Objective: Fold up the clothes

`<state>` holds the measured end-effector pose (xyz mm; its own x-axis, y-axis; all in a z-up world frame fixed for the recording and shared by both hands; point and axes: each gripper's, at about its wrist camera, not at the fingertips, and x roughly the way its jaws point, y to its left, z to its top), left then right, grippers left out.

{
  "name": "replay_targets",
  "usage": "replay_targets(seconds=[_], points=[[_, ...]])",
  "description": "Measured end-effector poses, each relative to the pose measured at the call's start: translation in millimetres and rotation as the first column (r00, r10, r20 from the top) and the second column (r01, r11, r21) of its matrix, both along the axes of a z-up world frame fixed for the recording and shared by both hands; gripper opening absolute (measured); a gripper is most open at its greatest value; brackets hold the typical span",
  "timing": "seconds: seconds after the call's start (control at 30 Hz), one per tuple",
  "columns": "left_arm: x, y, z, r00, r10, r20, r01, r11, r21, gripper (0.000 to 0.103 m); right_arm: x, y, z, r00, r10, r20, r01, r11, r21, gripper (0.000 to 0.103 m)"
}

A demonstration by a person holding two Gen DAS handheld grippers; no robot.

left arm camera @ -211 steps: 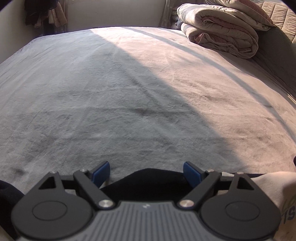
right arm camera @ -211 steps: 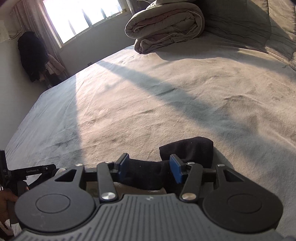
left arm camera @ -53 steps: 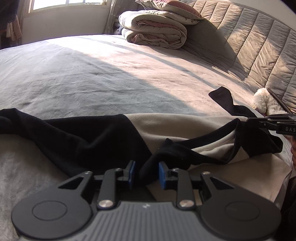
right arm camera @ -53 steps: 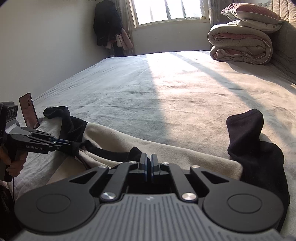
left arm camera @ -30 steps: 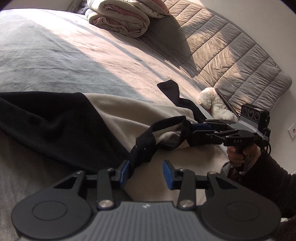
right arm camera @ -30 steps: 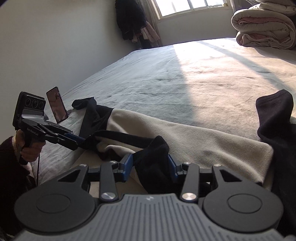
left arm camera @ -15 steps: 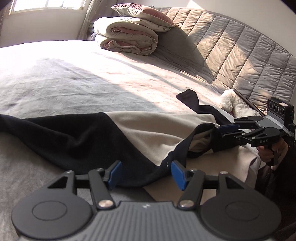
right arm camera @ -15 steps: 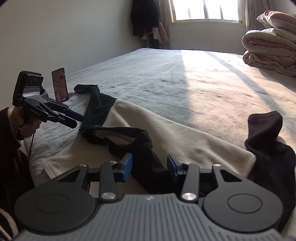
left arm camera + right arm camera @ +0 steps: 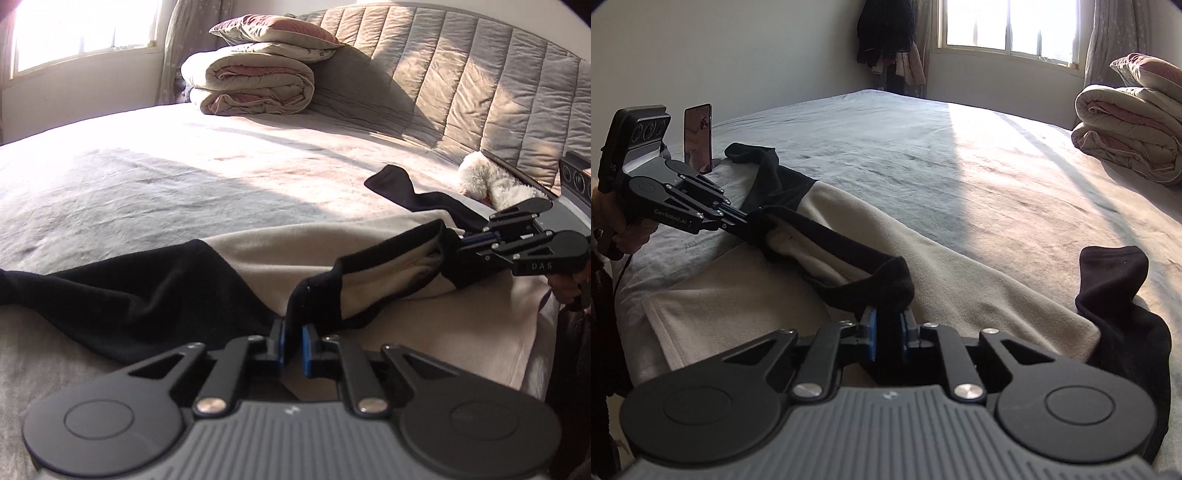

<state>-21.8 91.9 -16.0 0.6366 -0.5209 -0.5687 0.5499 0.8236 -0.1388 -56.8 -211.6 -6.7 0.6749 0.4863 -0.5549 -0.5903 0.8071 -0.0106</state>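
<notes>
The black collar band [image 9: 388, 258] of the cream-and-black garment [image 9: 258, 251] on the bed [image 9: 184, 166] runs lower centre to right edge — left gripper [image 9: 293, 341] and right gripper [image 9: 467, 236] each just closed, fingers clamped on an end.

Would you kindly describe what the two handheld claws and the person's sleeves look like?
Both are matte black linkage frames with blue pads, silver pivot screws and a ribbed grey body. The left claw reads "GenRobot.AI" and has three lenses on top; the right claw reads "DAS". A dark sleeve shows at the left hand.
</notes>
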Motion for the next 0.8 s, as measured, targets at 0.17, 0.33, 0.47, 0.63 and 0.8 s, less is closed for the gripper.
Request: replay_targets(seconds=[0.17,0.33,0.47,0.63,0.8], points=[[8.3,2.4,16.0,0.995,0.096,0.037,-0.091,0.990,-0.107,0.007,1.7,-2.4,12.9,0.992,-0.094,0.088,0.091,0.995,0.028,0.009],[32.0,-5.6,40.2,0.979,0.195,0.063,-0.183,0.969,-0.164,0.006,25.0,-0.5,29.6,0.973,-0.173,0.150,0.174,0.985,0.009,0.008],[66.5,-24.6,58.2,0.962,0.260,0.088,-0.248,0.960,-0.131,0.006,61.3,4.7,44.2,0.958,-0.214,0.192,0.224,0.974,-0.029,0.008],[119.3,-41.8,62.3,0.931,0.349,0.102,-0.342,0.936,-0.081,0.006,121.7,9.5,48.5,0.939,-0.245,0.240,0.274,0.957,-0.098,0.007],[175.5,-48.8,57.7,0.906,0.417,0.071,-0.414,0.909,-0.052,0.005,185.9,15.6,38.7,0.928,-0.275,0.252,0.318,0.936,-0.151,0.007]])
